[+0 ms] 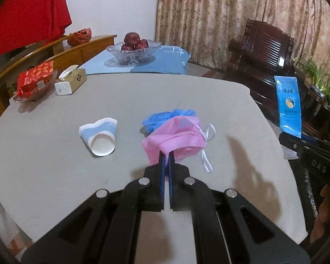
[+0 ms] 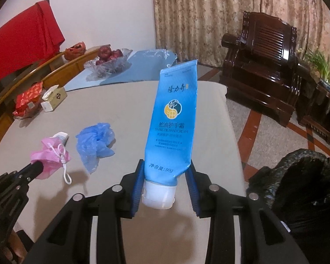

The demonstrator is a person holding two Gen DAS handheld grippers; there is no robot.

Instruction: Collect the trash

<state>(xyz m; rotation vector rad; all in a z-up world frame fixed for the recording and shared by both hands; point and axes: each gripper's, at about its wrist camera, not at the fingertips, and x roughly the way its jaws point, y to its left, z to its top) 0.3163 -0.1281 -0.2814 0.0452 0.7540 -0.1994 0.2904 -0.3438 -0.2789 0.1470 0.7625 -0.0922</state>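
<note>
My left gripper (image 1: 166, 155) is shut on a pink face mask (image 1: 176, 136) and holds it just above the grey table (image 1: 55, 165); it also shows in the right wrist view (image 2: 51, 157). Behind the mask lies a crumpled blue plastic glove (image 1: 165, 118), also in the right wrist view (image 2: 95, 142). A crushed blue-and-white paper cup (image 1: 100, 135) lies to the left. My right gripper (image 2: 166, 171) is shut on a blue hand cream tube (image 2: 175, 121), cap toward the camera, held upright over the table's right side; the tube shows in the left wrist view (image 1: 289, 106).
A black trash bag (image 2: 301, 187) stands open at the right, beside the table. At the back left are a tissue box (image 1: 70, 82), a dish of red packets (image 1: 34, 81) and a glass bowl of apples (image 1: 133, 49). A dark wooden armchair (image 2: 264, 72) stands beyond the table.
</note>
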